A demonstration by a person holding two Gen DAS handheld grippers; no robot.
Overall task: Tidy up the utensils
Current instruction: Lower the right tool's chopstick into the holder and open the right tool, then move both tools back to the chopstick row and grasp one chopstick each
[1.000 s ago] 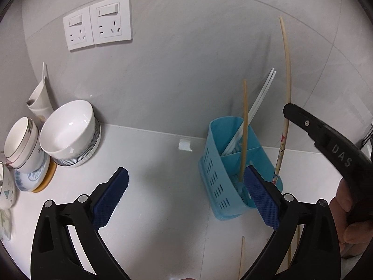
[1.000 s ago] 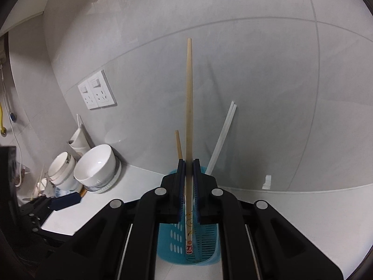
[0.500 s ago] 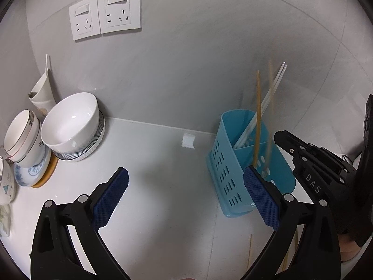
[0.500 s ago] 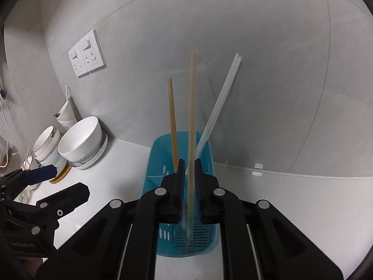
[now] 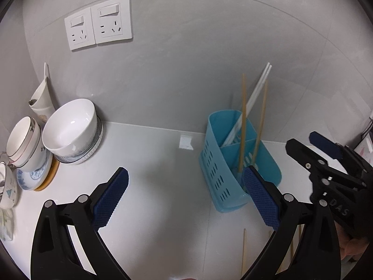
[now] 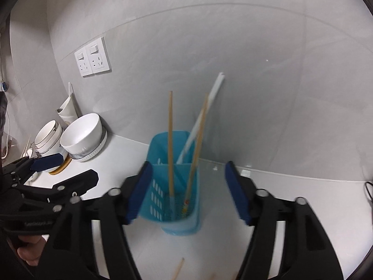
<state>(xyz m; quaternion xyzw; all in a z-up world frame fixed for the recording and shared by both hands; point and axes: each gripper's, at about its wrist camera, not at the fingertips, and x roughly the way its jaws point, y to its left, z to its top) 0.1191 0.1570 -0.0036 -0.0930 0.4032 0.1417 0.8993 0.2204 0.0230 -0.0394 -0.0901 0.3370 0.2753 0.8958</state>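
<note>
home kitchen: white counter (image 5: 151, 168), stacked bowls (image 5: 72, 130), wall sockets (image 5: 99, 29), chopstick caddy (image 5: 233, 161).

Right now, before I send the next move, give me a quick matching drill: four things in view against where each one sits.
Things:
1. white chopsticks
2. two bamboo chopsticks
3. loose bamboo chopstick
4. white bowl

Places:
A. lying on the counter, near side of the blue caddy
B. caddy's back compartment
C. stacked on dishes at left
D. caddy's front compartment

Pairs: 1-B, 2-D, 3-A, 4-C

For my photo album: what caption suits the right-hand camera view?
Open right gripper before a blue utensil holder holding wooden chopsticks.
</note>
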